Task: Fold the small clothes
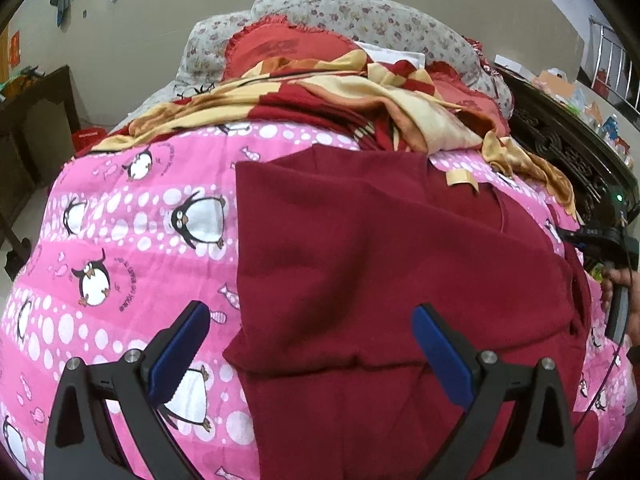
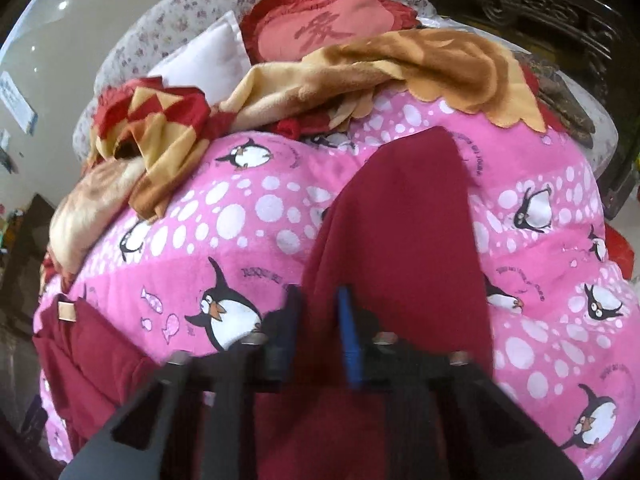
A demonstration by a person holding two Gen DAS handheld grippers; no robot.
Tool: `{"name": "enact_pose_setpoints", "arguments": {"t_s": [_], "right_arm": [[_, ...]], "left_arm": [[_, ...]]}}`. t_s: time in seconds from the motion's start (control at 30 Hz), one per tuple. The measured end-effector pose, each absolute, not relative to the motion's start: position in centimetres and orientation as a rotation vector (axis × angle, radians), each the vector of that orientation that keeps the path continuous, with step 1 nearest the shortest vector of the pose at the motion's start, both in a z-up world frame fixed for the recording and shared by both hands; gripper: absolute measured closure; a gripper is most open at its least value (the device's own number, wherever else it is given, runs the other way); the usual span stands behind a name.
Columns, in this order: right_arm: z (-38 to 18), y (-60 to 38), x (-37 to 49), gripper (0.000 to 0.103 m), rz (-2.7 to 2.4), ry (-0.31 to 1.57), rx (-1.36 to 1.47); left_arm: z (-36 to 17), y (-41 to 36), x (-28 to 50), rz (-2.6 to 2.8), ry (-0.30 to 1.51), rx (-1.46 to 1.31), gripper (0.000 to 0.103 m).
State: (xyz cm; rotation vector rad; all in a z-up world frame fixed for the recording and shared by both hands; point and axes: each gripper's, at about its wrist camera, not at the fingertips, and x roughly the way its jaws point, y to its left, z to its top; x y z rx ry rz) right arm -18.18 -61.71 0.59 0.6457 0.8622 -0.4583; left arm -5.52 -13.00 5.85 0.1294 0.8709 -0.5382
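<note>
A dark red fleece garment (image 1: 360, 248) lies spread on the bed's pink penguin-print quilt (image 1: 132, 216), its tan neck label (image 1: 462, 179) toward the heaped red-and-yellow blanket (image 1: 320, 92) and pillows at the head end. The left gripper (image 1: 310, 344) hovers above the garment's near edge, angled downward, blue-padded jaws spread wide and empty. The right gripper (image 2: 320, 332), also angled downward, has its jaws clenched on a raised fold of the same soft cloth near the quilt's right edge.

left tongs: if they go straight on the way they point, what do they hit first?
Most likely the dark red garment lying on the pink penguin blanket. The open left tongs aim down at its folded part; nothing shows in between, though depth is unclear.
</note>
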Motion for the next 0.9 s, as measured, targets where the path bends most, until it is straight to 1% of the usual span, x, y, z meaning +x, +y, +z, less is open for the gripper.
{"name": "enact_pose_setpoints", "arguments": {"t_s": [0.17, 0.33, 0.5, 0.6, 0.73, 0.83, 0.9], "right_arm": [[2.6, -62.2, -21.0, 0.081, -0.436, 0.765, 0.702], [6.9, -60.9, -23.6, 0.081, -0.363, 0.660, 0.702], [13.1, -55.9, -24.6, 0.081, -0.202, 0.545, 0.609], [15.4, -52.2, -24.3, 0.081, -0.087, 0.509, 0.575], [14.8, -46.8, -23.0, 0.081, 0.064, 0.553, 0.543], [11.9, -43.1, -21.9, 0.081, 0.133, 0.639, 0.498], [8.5, -40.9, -20.8, 0.081, 0.161, 0.737, 0.489]], "left_arm": [[6.1, -12.6, -6.1, -0.543, 0.874, 0.102, 0.000], [6.9, -12.2, -6.7, -0.544, 0.858, 0.100, 0.000], [8.3, -11.3, -7.3, -0.544, 0.828, 0.078, 0.000], [8.6, -10.9, -7.4, -0.539, 0.825, 0.073, 0.000], [8.5, -10.3, -7.7, -0.528, 0.830, 0.068, 0.000], [8.2, -10.2, -8.0, -0.523, 0.839, 0.067, 0.000], [7.9, -10.2, -8.0, -0.527, 0.857, 0.062, 0.000]]}}
